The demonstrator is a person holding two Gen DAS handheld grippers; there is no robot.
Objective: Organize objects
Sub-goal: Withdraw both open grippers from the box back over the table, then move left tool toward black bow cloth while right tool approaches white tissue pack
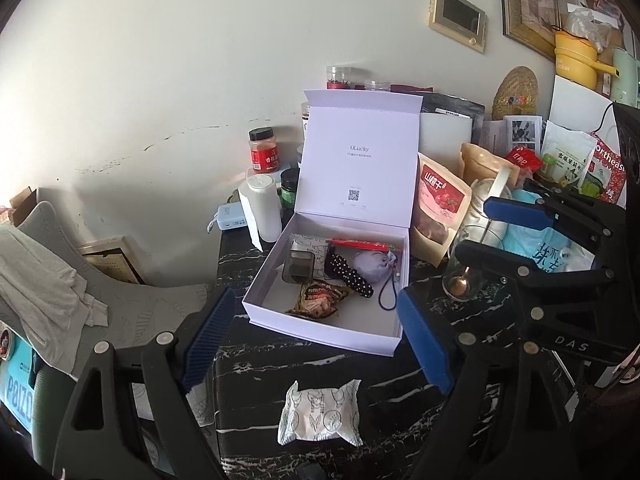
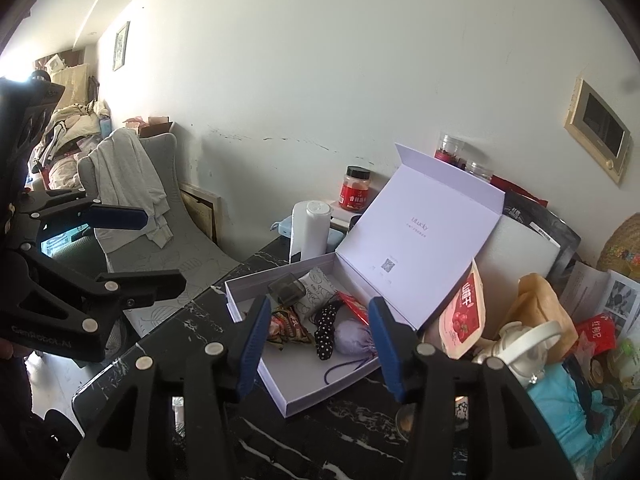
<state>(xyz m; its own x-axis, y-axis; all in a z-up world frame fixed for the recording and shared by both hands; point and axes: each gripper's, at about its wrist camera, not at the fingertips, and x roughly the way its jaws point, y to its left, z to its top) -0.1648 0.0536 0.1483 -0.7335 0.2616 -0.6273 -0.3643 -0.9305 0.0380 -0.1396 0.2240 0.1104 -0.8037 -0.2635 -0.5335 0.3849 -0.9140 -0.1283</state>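
Box (image 1: pixel 280 304) holding six items; one white packet (image 1: pixel 320 414) lying outside on table (image 1: pixel 256 360); left gripper (image 1: pixel 316 344) and right gripper (image 2: pixel 316 344) both hovering spread, empty.

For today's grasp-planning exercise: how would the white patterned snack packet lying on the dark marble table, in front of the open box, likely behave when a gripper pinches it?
The snack packet looks puffed and crinkled, so it would probably squash and feel light. Its glossy wrapper may slip between the pads.
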